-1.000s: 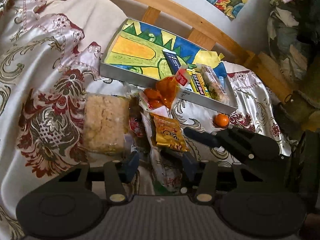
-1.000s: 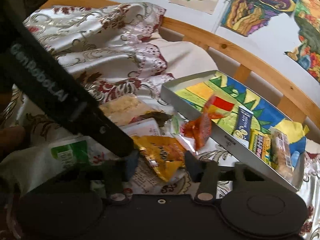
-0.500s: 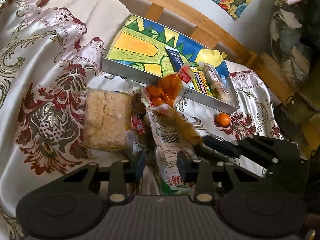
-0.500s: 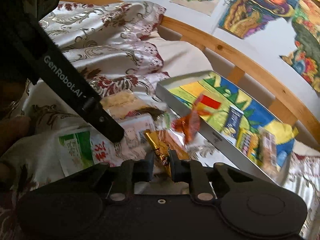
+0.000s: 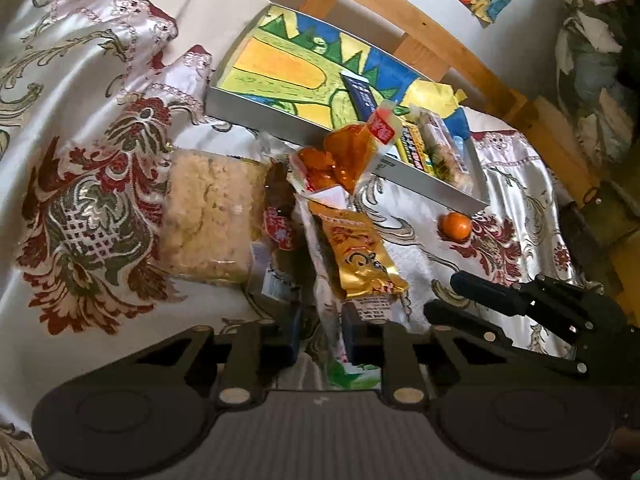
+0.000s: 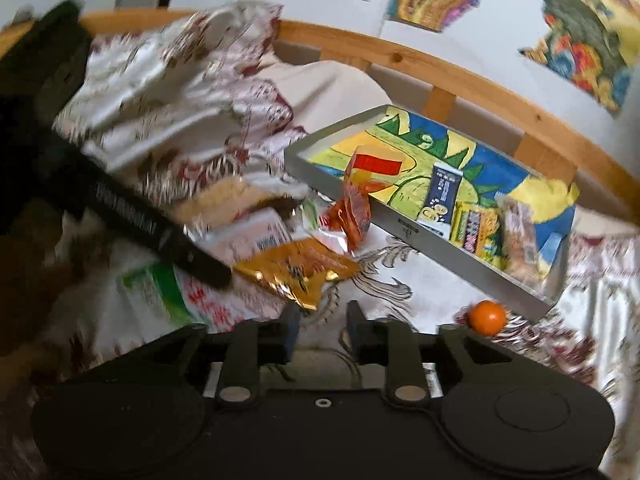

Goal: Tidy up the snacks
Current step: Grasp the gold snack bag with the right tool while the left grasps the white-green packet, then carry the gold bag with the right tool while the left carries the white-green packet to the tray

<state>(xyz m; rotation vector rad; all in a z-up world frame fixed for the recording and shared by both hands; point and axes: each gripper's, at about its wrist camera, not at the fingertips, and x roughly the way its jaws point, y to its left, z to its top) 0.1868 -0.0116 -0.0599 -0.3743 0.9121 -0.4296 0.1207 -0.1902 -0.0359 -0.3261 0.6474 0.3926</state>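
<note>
My left gripper is closing its jaws, and the near end of a long white and green snack bag is pinched between the pads. One of its black fingers crosses the right wrist view over that bag. A gold packet lies on top of the bag. My right gripper is opening with nothing between its jaws, and the gold packet lies just beyond its tips. A grey tray with a painted bottom holds several snack bars.
An orange-red packet leans on the tray's front rim. A pale crispy block and a dark packet lie left of the bag. A small orange sits on the patterned bedspread near the tray's corner. A wooden bed rail runs behind.
Half a second ago the right gripper was shut on the gold packet; it has let go and backed off, and the packet lies flat again. The left jaws have narrowed onto the white bag.
</note>
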